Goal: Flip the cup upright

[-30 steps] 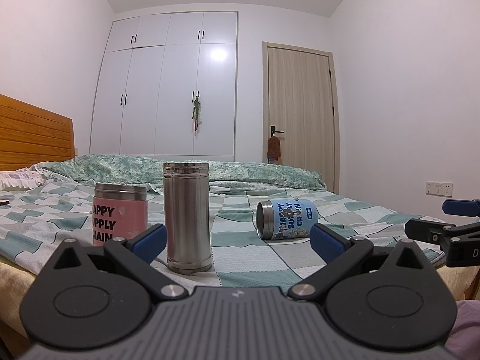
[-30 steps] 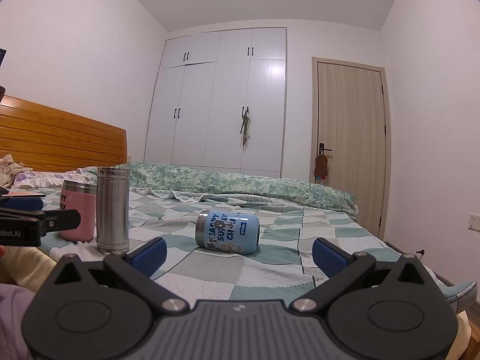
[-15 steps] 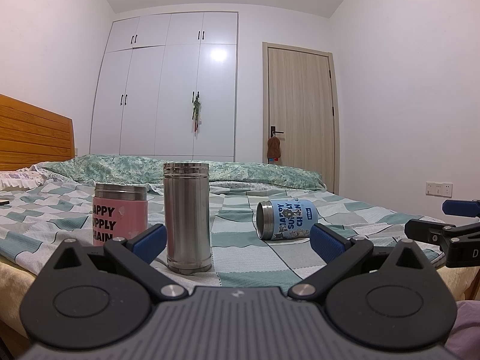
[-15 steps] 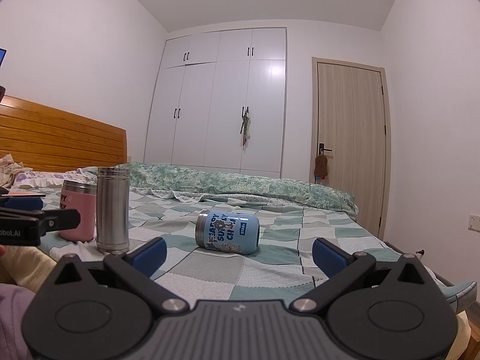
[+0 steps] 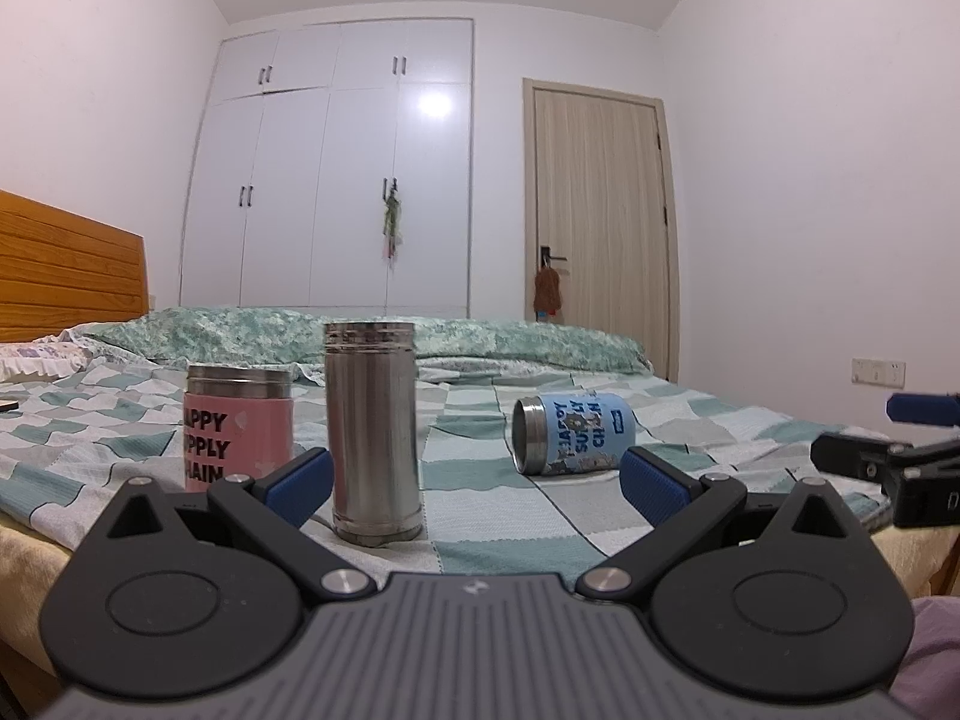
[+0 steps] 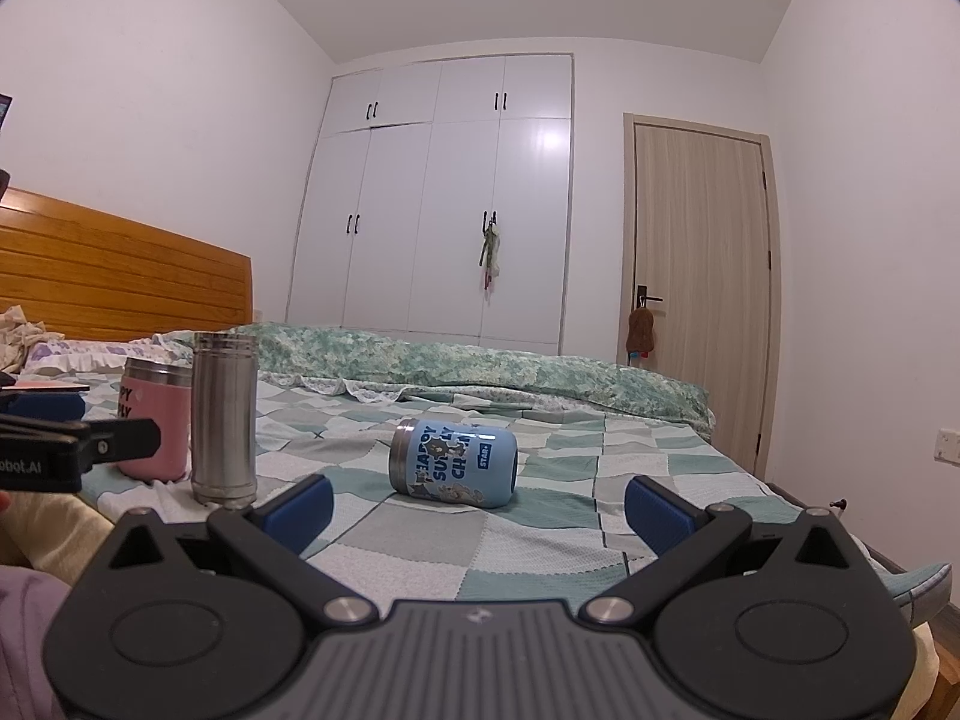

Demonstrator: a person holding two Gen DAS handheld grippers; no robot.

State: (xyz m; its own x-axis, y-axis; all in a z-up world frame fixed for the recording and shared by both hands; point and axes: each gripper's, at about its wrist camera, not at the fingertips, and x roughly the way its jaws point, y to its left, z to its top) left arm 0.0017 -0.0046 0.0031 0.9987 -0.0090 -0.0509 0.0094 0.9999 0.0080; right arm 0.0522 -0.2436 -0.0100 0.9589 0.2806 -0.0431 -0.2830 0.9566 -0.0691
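- Nothing has shifted since the earlier frames; I see both grippers hovering at the bed's (image 6: 540,546) near edge.
- Pink cup (image 5: 238,432) lettering is partly cut off by my left gripper (image 5: 474,483).
- Blue cup (image 6: 454,462) lies on its side on the bedspread, long axis roughly level, steel mouth pointing left.
- Left gripper and right gripper (image 6: 477,504) fingers spread wide, holding nothing.
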